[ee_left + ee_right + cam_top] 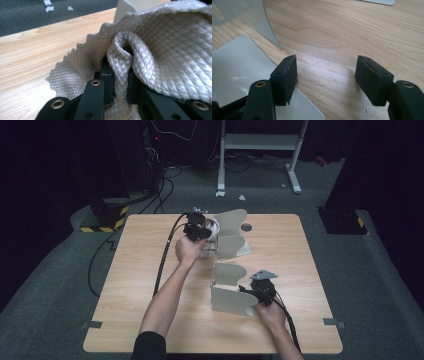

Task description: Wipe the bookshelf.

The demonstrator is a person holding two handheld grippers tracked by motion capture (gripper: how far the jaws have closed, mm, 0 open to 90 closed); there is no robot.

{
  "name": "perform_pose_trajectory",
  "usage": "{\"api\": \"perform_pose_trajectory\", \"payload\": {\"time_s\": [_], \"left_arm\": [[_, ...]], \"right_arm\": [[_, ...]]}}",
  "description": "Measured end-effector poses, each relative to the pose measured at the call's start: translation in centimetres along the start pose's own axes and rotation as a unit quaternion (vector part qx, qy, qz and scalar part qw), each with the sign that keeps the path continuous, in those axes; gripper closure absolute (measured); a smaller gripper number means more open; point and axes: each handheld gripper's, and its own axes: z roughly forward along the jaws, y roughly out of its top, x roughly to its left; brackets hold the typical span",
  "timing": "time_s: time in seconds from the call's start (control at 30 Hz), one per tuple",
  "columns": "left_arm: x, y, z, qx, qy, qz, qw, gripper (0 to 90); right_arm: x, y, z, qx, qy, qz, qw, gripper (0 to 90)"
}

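L. gripper pinches a fold of grey quilted cloth at the table's far side. R. gripper gapes wide, empty (near a grey metal bookend). Thin pinch: cloth may slip.

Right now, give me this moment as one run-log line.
left tongs: shut on cloth, lifted by far bookend | right tongs: open, nothing held, beside near bookend | table

Overall light: the table is lit from above; the room around and beyond it is nearly black.
Shadows: soft and short.
Glare: a pale sheen on the wood between the right gripper pads.
Focus: near jaws slightly soft; high view grainy.
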Motion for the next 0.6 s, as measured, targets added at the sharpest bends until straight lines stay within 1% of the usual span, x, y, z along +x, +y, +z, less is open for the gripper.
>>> {"api": "perform_pose_trajectory", "payload": {"time_s": [0.1,0.17,0.2,0.23,0.27,0.3,0.33,0.4,0.43,0.5,0.53,0.57,0.6], "left_arm": [[0.0,-0.7,1.1,0.02,0.007,0.004,0.9998,79.4],[0.1,-1.4,2.2,0.04,0.005,0.004,0.9992,79.4],[0.1,-1.4,2.2,0.04,0.005,0.004,0.9992,79.4],[0.1,-1.8,2.7,0.046,0.005,0.001,0.9989,79.4],[0.1,-2.4,3.5,0.059,0.006,0.0,0.9982,79.4],[0.1,-2.7,3.9,0.07,0.008,0.003,0.9975,79.4],[0.1,-2.7,3.9,0.07,0.008,0.003,0.9975,79.4],[0.3,-3.5,5.0,0.095,0.01,0.003,0.9954,79.4],[0.3,-3.5,5.0,0.095,0.01,0.003,0.9954,79.4],[0.4,-3.8,5.6,0.11,0.01,0.001,0.9939,79.4],[0.5,-3.8,5.9,0.111,0.006,-0.011,0.9938,79.4],[0.5,-3.8,5.9,0.111,0.006,-0.011,0.9938,79.4],[0.5,-3.4,5.6,0.106,0.005,-0.012,0.9943,79.4]], "right_arm": [[0.1,0.0,0.0,-0.001,0.002,-0.003,1.0,34.3],[0.1,0.0,0.0,-0.001,0.004,-0.003,1.0,34.3],[0.1,0.0,0.0,-0.001,0.004,-0.003,1.0,34.3],[0.2,0.0,0.0,0.0,0.004,-0.003,1.0,34.3],[0.2,0.0,0.0,0.0,0.004,-0.003,1.0,34.3],[0.2,0.0,0.0,0.0,0.004,-0.003,1.0,34.3],[0.2,0.0,0.0,0.0,0.004,-0.003,1.0,34.3],[0.2,0.0,0.0,-0.001,0.004,-0.004,1.0,34.3],[0.2,0.0,0.0,-0.001,0.004,-0.004,1.0,34.3],[0.2,0.0,0.0,-0.001,0.004,-0.003,1.0,34.3],[0.2,0.0,0.0,-0.001,0.004,-0.004,1.0,34.3],[0.2,0.0,0.0,-0.001,0.004,-0.004,1.0,34.3],[0.2,0.0,0.0,-0.001,0.004,-0.004,1.0,34.3]]}}
